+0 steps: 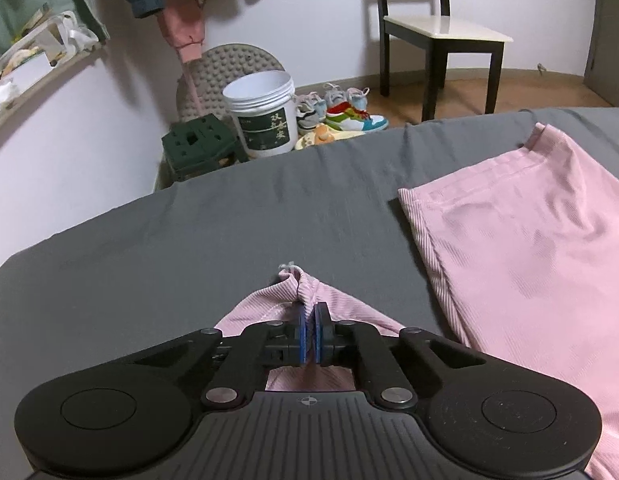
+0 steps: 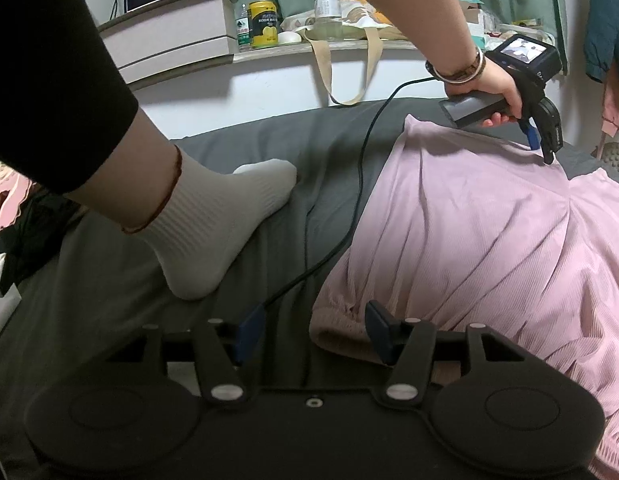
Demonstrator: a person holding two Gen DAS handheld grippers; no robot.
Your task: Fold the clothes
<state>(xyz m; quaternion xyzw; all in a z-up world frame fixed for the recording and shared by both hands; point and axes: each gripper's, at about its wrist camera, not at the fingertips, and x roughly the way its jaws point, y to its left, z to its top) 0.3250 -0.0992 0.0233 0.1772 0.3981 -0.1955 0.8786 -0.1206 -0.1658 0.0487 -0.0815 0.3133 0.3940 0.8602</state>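
A pink ribbed garment (image 1: 521,248) lies spread on the grey bed (image 1: 189,248). My left gripper (image 1: 309,334) is shut on a pinched fold of the pink garment at its near edge, low over the sheet. In the right wrist view the left gripper (image 2: 543,142) pinches the far edge of the same garment (image 2: 469,240). My right gripper (image 2: 315,334) is open, its right finger (image 2: 379,334) resting at the gathered waistband (image 2: 341,320), its left finger over the grey sheet.
The person's white-socked foot (image 2: 213,232) stands on the bed left of the garment, and a black cable (image 2: 349,216) crosses the sheet. Past the bed edge stand a white bucket (image 1: 263,114), a green stool (image 1: 199,146), shoes (image 1: 341,114) and a chair (image 1: 437,36).
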